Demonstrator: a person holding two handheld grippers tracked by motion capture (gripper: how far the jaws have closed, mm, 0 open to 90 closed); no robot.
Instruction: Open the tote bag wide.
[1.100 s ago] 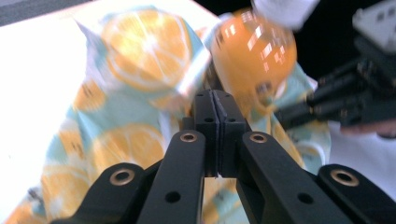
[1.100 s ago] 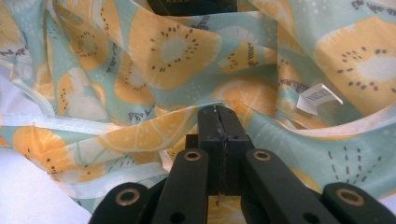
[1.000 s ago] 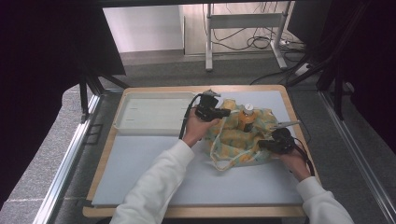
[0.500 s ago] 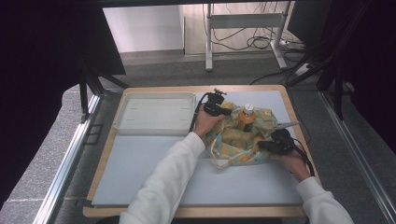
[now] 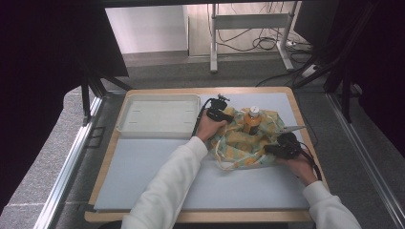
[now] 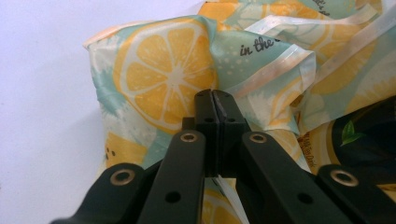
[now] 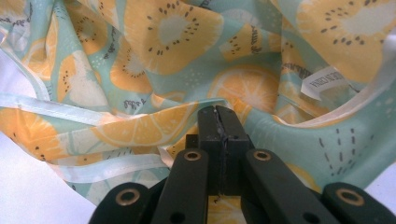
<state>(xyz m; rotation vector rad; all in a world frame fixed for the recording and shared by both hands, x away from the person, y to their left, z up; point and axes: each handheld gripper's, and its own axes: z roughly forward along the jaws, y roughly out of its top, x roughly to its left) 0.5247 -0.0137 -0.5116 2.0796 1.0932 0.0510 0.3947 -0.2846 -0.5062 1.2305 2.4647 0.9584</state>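
A wooden table (image 5: 110, 191) under a pale mat carries a white tray (image 5: 157, 117) far left and the fruit-print bag (image 5: 239, 143) right of it, an orange bottle (image 5: 252, 119) standing inside. From above, the left gripper (image 5: 220, 113) has sunk onto the bag's far-left edge since a second ago, likely settling the bag; the right gripper (image 5: 282, 149) pins its near-right edge. In the left gripper view, jaws clamp bag fabric (image 6: 159, 74); the right gripper view shows the same pinch (image 7: 140, 130)

crumpled citrus-print bag (image 5: 239, 143), bottle (image 5: 252, 120) inside
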